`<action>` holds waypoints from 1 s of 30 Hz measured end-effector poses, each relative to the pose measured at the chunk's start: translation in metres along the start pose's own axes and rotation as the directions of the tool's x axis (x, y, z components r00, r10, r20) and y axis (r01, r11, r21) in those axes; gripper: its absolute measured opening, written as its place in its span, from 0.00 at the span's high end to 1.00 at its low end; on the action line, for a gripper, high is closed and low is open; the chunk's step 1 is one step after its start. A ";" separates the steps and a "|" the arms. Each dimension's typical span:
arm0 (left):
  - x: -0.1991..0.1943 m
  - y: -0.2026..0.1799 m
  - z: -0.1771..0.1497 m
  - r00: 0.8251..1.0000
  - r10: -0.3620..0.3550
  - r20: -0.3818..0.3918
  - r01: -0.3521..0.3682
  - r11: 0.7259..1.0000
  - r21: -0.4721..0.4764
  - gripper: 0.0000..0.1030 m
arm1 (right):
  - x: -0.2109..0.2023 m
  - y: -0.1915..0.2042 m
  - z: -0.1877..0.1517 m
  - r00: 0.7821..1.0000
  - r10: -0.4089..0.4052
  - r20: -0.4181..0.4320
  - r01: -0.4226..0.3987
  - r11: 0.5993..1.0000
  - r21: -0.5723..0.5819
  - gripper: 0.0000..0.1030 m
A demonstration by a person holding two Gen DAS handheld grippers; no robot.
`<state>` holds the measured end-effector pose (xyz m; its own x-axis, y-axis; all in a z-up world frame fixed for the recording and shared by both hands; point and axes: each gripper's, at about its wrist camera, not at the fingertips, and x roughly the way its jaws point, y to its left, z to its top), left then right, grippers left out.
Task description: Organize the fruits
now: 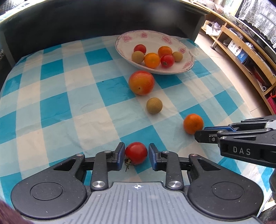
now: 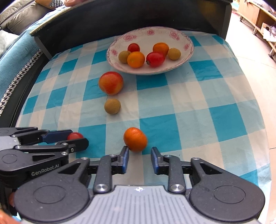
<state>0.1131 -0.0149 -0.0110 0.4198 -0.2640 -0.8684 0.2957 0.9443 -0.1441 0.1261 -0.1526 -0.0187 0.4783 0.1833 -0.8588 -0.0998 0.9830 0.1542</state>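
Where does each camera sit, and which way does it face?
Left wrist: on the left gripper, looking down its fingers at the small tomato between them, plate beyond; right gripper shows at right.
Right wrist: on the right gripper, facing the orange, same plate beyond; left gripper shows at left.
Shared: plate, checked cloth, both grippers.

1. A home living room is indicated.
2. A low table is covered with a blue-and-white checked cloth [image 1: 69, 86], and a flower-patterned china plate [image 1: 131, 37] of fruit is set on it.
3. A sofa with cushions [image 2: 15, 19] is seen beside the table.
4. Wooden open shelving [image 1: 241, 56] stocked with household boxes is seen, with a lace cover [image 1: 258, 15] above it.
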 end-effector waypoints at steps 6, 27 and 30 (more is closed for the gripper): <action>-0.004 0.000 0.003 1.000 -0.010 0.012 0.010 1.000 -0.006 0.65 | -0.006 -0.001 0.001 1.000 0.016 0.016 -0.016 1.000 0.010 0.86; 0.006 0.003 0.001 1.000 -0.014 -0.018 0.014 1.000 -0.024 0.62 | 0.002 -0.014 0.021 0.999 0.042 0.016 -0.043 0.995 0.095 0.63; 0.007 0.004 0.001 1.000 -0.012 -0.017 0.012 1.000 -0.027 0.62 | 0.009 -0.010 0.023 1.000 0.028 0.009 -0.029 0.996 0.085 0.62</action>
<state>0.1181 -0.0136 -0.0172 0.4016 -0.2721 -0.8745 0.2775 0.9461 -0.1670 0.1520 -0.1606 -0.0169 0.4832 0.2109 -0.8498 -0.0393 0.9748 0.2196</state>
